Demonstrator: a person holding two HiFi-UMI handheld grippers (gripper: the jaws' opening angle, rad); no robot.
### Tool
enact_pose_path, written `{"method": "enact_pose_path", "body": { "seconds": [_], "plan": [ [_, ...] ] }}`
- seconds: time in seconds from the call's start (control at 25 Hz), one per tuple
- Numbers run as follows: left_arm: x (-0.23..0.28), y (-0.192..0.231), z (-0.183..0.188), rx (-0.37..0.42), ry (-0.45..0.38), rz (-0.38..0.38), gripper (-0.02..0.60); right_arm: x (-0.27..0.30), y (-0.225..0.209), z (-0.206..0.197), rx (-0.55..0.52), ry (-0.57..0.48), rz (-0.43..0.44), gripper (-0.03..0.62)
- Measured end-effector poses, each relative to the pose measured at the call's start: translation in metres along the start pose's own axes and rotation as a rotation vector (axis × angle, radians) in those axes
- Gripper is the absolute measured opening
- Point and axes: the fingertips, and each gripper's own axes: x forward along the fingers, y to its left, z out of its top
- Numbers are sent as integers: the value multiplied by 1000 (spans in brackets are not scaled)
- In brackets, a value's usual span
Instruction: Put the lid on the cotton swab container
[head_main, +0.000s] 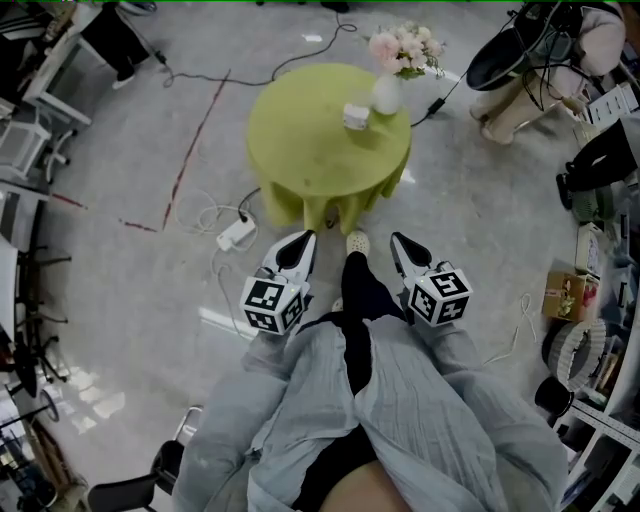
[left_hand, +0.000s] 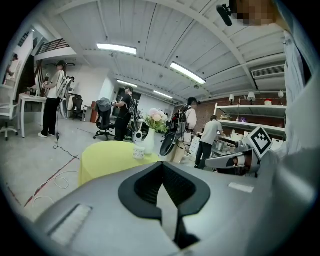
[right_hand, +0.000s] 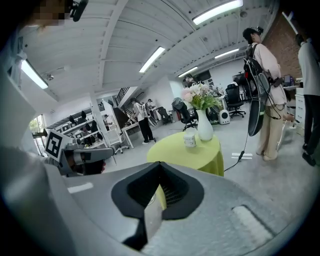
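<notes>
- The left gripper (left_hand: 161, 164) has its matte black, ribbed jaws closed tip to tip, with nothing between them.
- The right gripper (right_hand: 159, 164) is closed the same way and holds nothing.
- The cotton swab container (head_main: 356, 116), a small pale cylinder, stands well ahead of both grippers.
- It sits on a round table (head_main: 310, 160) draped in yellow-green cloth.
- A smooth white vase (head_main: 386, 95) stands just beside it.

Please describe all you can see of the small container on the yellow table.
The cotton swab container is a small, pale, upright tub, seemingly plastic. It stands on the yellow table, toward its far side, close beside the white vase. Nothing holds it. Whether its lid is on is too small to tell.
</notes>
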Motion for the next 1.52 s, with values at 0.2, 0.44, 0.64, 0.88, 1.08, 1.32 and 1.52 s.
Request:
{"method": "enact_pose_path", "body": {
  "seconds": [0.2,0.44,0.64,0.88,1.08,1.32,1.52],
  "plan": [
    [27,17,20,2,-3,17,18,24,-16,26,-20,2,21,2],
    [73,29,42,9,-8,21,18,52,-52,50,-14,13,23,2],
    [98,42,52,3,-4,29,18,76,-68,63,-16,26,40,2],
    [126,56,61,2,13,43,18,96,-94,78,-8,37,42,2],
    [144,61,68,9,21,54,18,108,-112,88,-3,37,45,2],
    [162,81,76,3,34,69,18,133,-125,99,-1,53,54,2],
    [179,93,77,-4,43,73,18,151,-136,105,-2,70,64,2]
  ]
}}
